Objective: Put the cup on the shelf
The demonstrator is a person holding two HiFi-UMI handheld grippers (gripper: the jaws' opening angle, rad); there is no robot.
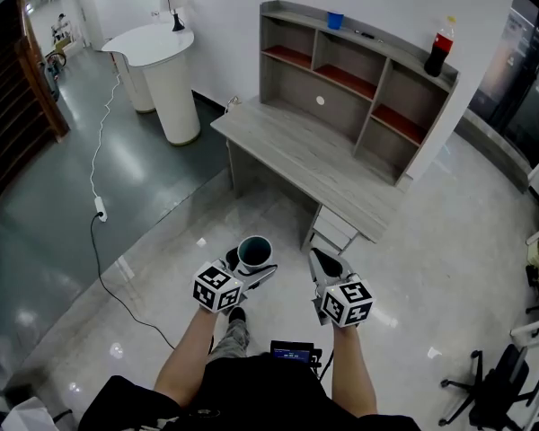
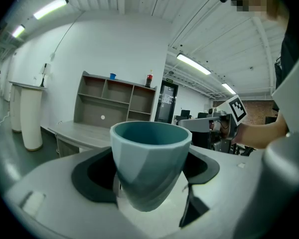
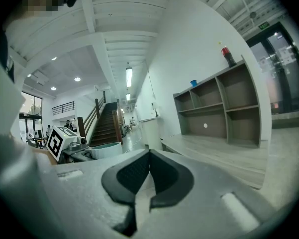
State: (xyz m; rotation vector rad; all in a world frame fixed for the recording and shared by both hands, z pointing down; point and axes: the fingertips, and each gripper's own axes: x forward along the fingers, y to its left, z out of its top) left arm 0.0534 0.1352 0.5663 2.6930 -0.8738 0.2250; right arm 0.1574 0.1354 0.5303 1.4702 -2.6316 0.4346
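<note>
A teal faceted cup (image 2: 149, 166) stands upright between the jaws of my left gripper (image 2: 149, 183), which is shut on it. In the head view the cup (image 1: 254, 252) is held above the floor, in front of the grey desk (image 1: 314, 164). On the desk stands the shelf unit (image 1: 359, 88) with open compartments. My right gripper (image 1: 322, 268) hovers beside the left one, shut with nothing in it; its jaws meet tip to tip in the right gripper view (image 3: 148, 176). The cup's rim (image 3: 105, 150) shows at that view's left.
A small blue cup (image 1: 335, 21) and a dark soda bottle (image 1: 438, 50) stand on top of the shelf unit. A white round counter (image 1: 162, 70) is to the left, with a cable and power strip (image 1: 100, 209) on the floor. An office chair (image 1: 494, 393) sits at right.
</note>
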